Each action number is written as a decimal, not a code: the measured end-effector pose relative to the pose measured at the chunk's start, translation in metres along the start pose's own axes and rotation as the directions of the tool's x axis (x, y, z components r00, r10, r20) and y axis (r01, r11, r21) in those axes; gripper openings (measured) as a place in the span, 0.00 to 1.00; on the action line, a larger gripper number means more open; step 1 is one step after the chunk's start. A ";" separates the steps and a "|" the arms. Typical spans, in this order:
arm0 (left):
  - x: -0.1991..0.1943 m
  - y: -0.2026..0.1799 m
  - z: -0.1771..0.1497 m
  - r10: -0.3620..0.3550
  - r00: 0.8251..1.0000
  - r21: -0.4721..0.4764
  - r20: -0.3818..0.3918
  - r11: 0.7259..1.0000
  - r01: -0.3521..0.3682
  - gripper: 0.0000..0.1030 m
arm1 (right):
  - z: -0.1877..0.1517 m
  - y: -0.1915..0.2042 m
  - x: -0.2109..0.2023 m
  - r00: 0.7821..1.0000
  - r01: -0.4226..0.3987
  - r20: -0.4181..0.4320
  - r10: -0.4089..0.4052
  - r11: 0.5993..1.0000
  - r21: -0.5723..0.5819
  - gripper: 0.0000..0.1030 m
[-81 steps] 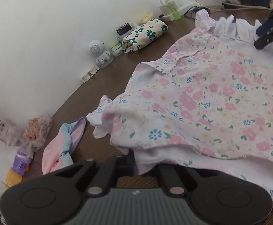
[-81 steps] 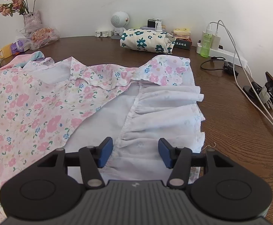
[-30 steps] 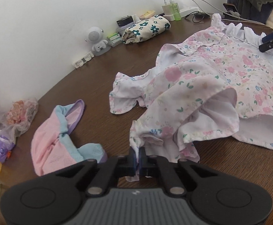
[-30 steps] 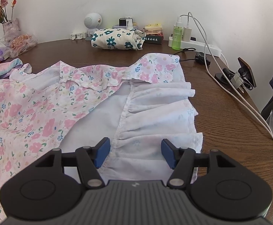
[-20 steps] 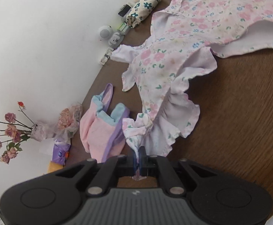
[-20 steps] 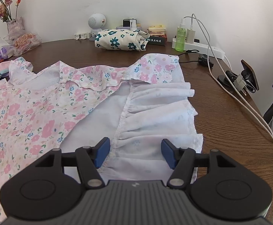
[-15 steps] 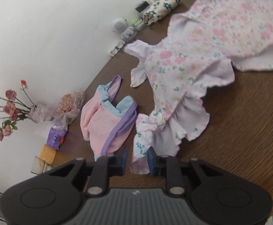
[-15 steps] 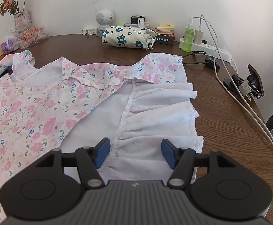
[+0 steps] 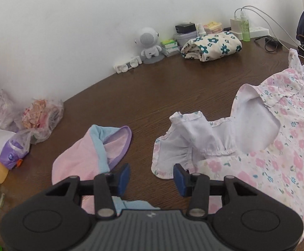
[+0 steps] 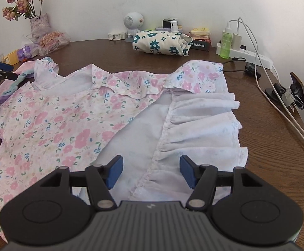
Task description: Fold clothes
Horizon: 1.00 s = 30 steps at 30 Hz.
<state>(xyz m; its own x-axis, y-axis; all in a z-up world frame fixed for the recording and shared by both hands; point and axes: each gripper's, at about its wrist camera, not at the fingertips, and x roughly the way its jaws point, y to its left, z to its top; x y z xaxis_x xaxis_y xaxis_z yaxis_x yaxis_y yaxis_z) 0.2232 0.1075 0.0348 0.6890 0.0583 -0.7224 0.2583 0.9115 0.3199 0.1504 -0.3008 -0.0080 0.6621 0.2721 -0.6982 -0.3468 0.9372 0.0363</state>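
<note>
Seen along the left gripper (image 9: 151,176): fingers spread wide, nothing held between them, bare brown worktop (image 9: 152,90) in the gap. Just ahead and a little to the right of the right-hand fingertip, a crumpled sleeve (image 9: 179,146) of the floral dress (image 9: 287,146), pale inside turned up, edge almost touching that fingertip. To the other side, just beside the left-hand fingertip, a pink garment (image 9: 85,159) with blue and purple trim, lying loose and apart from the sleeve.

Seen along the right gripper (image 10: 150,171): fingers likewise wide and empty, poised low over the dress's white ruffled hem (image 10: 204,129). Gathered seam running away from the camera almost straight through the gap, ruffle to the right, plain white inside to the left, printed side beyond that.

Long axis of the dress across the worktop: neck and sleeve end by the left gripper, hem end under the right. Lying spread out with one long edge turned back, not a finished fold. Judged from that: sleeve nearer the left fingers, hem nearer the right, either one reachable with a short forward reach.

Farther back, near the wall, a rolled bundle of cream cloth with dark blue flowers (image 10: 160,44), well apart from the dress.
</note>
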 end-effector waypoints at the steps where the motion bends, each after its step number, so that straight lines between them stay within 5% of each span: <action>1: 0.013 0.000 0.005 -0.022 1.000 -0.003 -0.019 1.000 0.022 0.43 | -0.003 -0.001 0.000 1.000 0.003 0.001 -0.003 1.000 0.003 0.59; 9: 0.061 0.012 0.019 -0.145 0.982 -0.083 -0.120 0.987 0.135 0.38 | -0.005 0.001 0.000 1.000 0.008 -0.004 -0.008 1.000 -0.012 0.63; 11: 0.062 0.014 0.021 -0.182 0.974 -0.123 -0.134 0.978 0.166 0.01 | -0.004 0.002 0.000 1.000 0.009 -0.006 -0.009 1.000 -0.017 0.63; 16: 0.053 -0.006 0.015 0.022 0.994 0.034 -0.106 0.999 -0.018 0.00 | -0.005 0.003 0.001 1.000 0.006 -0.001 -0.006 1.000 -0.020 0.67; 20: 0.038 -0.016 0.010 0.257 0.966 0.208 -0.014 0.946 -0.248 0.00 | -0.006 0.004 0.001 1.000 0.003 0.004 -0.003 1.000 -0.025 0.68; 24: 0.038 0.004 0.014 0.048 0.995 0.018 -0.090 0.999 -0.046 0.10 | -0.006 0.005 0.001 1.000 -0.001 0.006 0.001 1.000 -0.029 0.68; 27: 0.042 0.018 0.012 -0.066 0.994 -0.113 -0.087 0.992 0.056 0.25 | -0.007 0.006 0.001 1.000 -0.003 0.012 0.003 1.000 -0.031 0.70; 30: 0.051 0.031 0.008 -0.091 0.990 -0.209 -0.106 0.976 0.067 0.37 | -0.008 0.006 0.001 1.000 -0.006 0.017 0.007 0.999 -0.034 0.72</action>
<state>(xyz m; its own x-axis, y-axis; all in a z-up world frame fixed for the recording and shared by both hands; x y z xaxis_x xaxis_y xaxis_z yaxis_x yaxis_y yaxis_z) 0.2720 0.1353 0.0129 0.5868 0.0182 -0.8096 0.1565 0.9783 0.1354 0.1435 -0.2962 -0.0146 0.6709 0.2822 -0.6857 -0.3737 0.9274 0.0160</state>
